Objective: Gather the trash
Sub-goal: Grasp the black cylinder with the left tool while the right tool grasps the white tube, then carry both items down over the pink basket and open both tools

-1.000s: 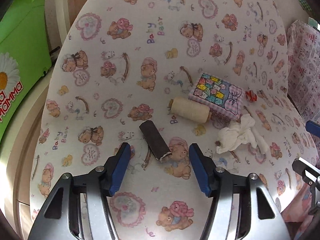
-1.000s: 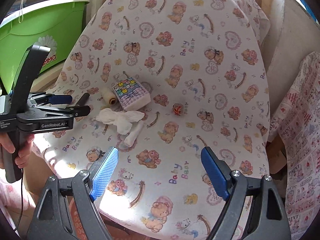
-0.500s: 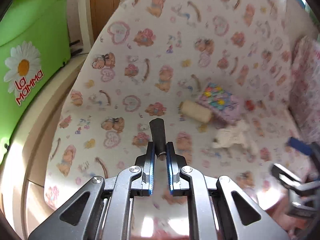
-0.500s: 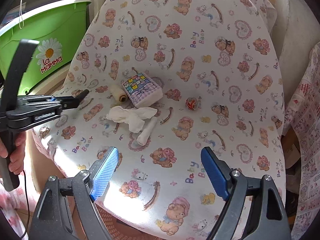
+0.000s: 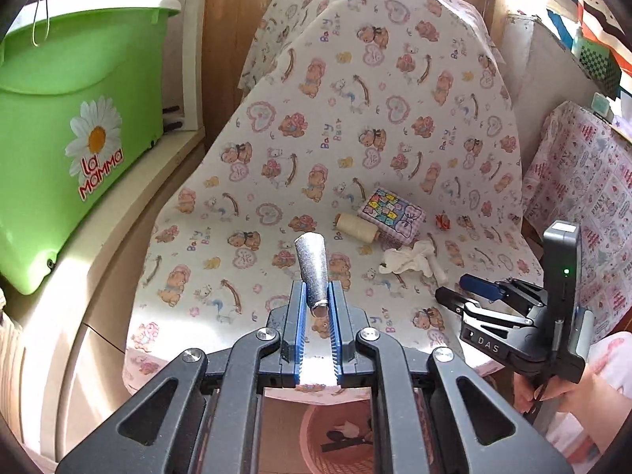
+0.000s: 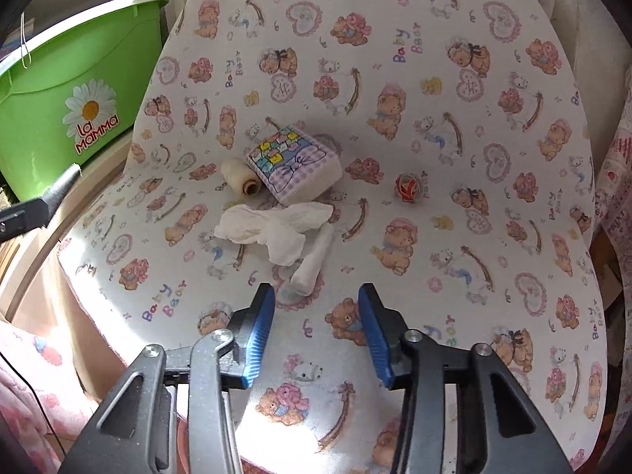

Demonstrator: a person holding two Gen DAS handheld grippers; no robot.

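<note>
My left gripper point(image 5: 316, 296) is shut on a dark stick-shaped wrapper point(image 5: 313, 268) and holds it lifted above the near edge of the teddy-bear cloth table point(image 5: 355, 118). A crumpled white tissue point(image 6: 272, 225) and a small white roll point(image 6: 314, 260) lie mid-table, just ahead of my right gripper point(image 6: 316, 316), which is open and empty. A red candy wrapper point(image 6: 407, 187) lies to the right. The tissue also shows in the left wrist view point(image 5: 409, 260). A pink basket point(image 5: 339, 434) sits below the table edge under my left gripper.
A cream thread spool point(image 6: 239, 175) and a pastel tissue pack point(image 6: 294, 168) lie behind the tissue. A green tub point(image 5: 67, 126) stands on a ledge at the left. Another patterned cloth point(image 5: 584, 189) hangs at the right.
My left gripper shut on the dark wrapper, lifted it and drew back over the table's near edge. My right gripper moved forward toward the white roll and narrowed its opening.
</note>
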